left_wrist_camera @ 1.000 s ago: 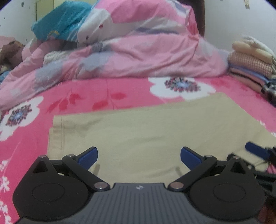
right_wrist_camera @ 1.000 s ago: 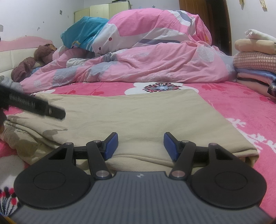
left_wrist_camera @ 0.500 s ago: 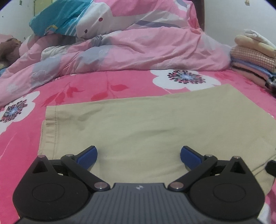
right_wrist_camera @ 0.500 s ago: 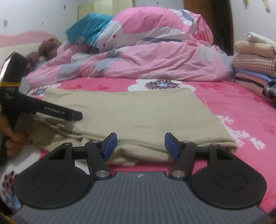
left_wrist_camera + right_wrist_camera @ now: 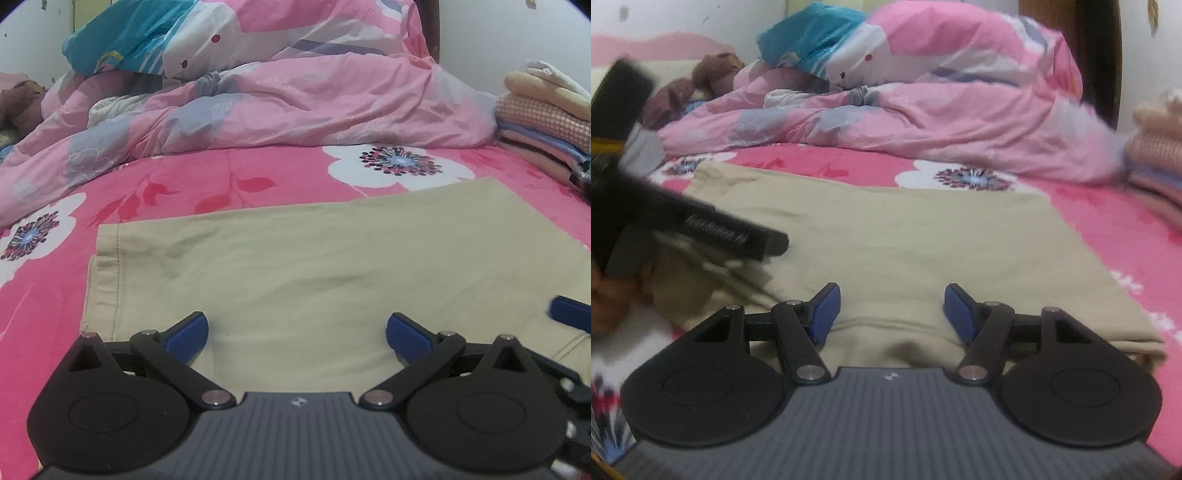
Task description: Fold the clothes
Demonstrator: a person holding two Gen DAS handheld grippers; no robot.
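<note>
**Asker:** Claws first, please. What are they doing?

**Describer:** Both are standing wide apart and gripping nothing. Left claw (image 5: 295,332) is hovering low over the near left part of a beige garment (image 5: 314,266). Right claw (image 5: 890,310) is hanging over the garment's thicker, rolled near edge. From the right wrist view, the left claw's body is showing as a dark blur at far left.

**Asker:** Where is the garment lying?

**Describer:** It is lying flat on a pink floral bedsheet (image 5: 221,177), looking already doubled into a broad rectangle with a stitched hem at its left end. A stack of folded clothes (image 5: 543,125) is sitting well apart at the right, and a crumpled pink duvet (image 5: 295,99) is heaped behind.

**Asker:** Which step is this?

**Describer:** I judge they are lining up between folds. Another fold would be calling for each claw to drop onto an edge, pinch both layers, and lift together.

**Asker:** Any change from a second ago?

**Describer:** Left claw has been travelling left then back; right claw has swung rightward, blurring its view.
</note>
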